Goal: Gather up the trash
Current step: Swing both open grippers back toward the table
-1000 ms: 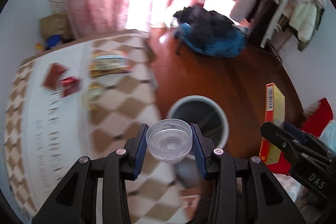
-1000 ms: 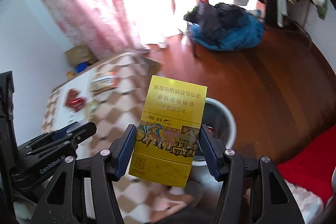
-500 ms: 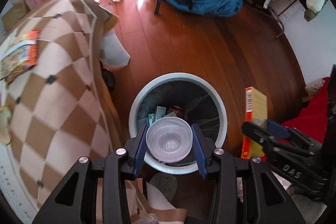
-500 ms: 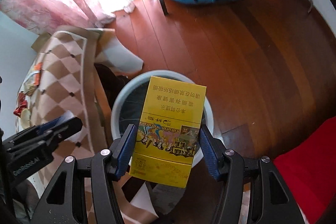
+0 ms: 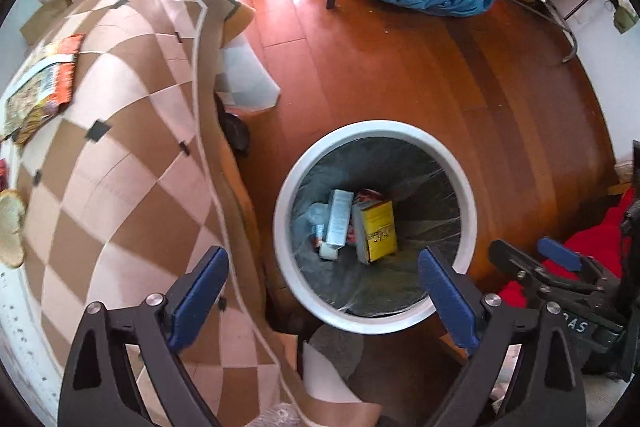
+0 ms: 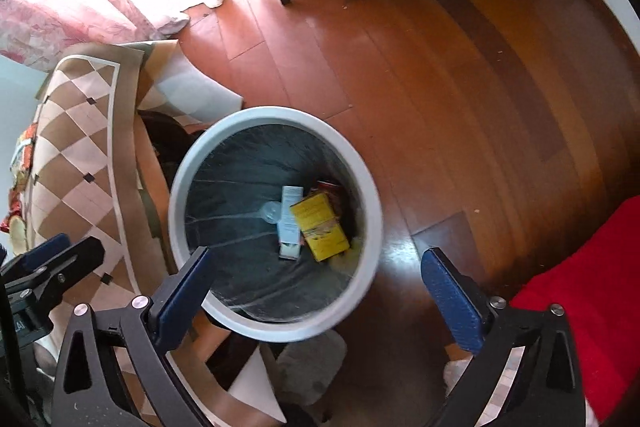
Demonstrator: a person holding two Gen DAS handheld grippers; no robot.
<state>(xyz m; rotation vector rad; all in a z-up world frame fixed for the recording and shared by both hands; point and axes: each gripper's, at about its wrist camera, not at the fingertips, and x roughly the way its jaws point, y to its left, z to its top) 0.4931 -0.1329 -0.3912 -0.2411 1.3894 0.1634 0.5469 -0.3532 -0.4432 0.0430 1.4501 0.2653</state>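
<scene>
Both grippers are now empty. Half a second ago the left gripper (image 5: 322,285) was clamped on a clear plastic cup and the right gripper (image 6: 316,285) held a yellow carton; now the jaws of each stand wide apart with nothing between the blue pads, and both tools hang over the mouth of the white trash bin (image 5: 468,187).

The yellow carton (image 5: 378,231) lies at the bottom of the bin on the dark liner, tilted, touching a narrow white box (image 5: 339,213) on one side and some red packaging behind it. The clear plastic cup (image 6: 272,211) I can make out only in the right wrist view, as a pale round shape just beside the white box; in the left view that place is a blur of clear plastic and I cannot tell it surely.

So this pair of items is delivered, both at once, and I judge this drop as finished. The task itself is not over: on the checkered tablecloth (image 5: 120,155) a colourful snack wrapper (image 5: 44,83) is lying near the far edge, and a pale round thing (image 5: 10,227) sits at the left border, too cut off to name. The grippers, already open, would need to go back to the table for these. The bin stands close beside the hanging edge of the cloth, so a low swing back could catch the fabric
</scene>
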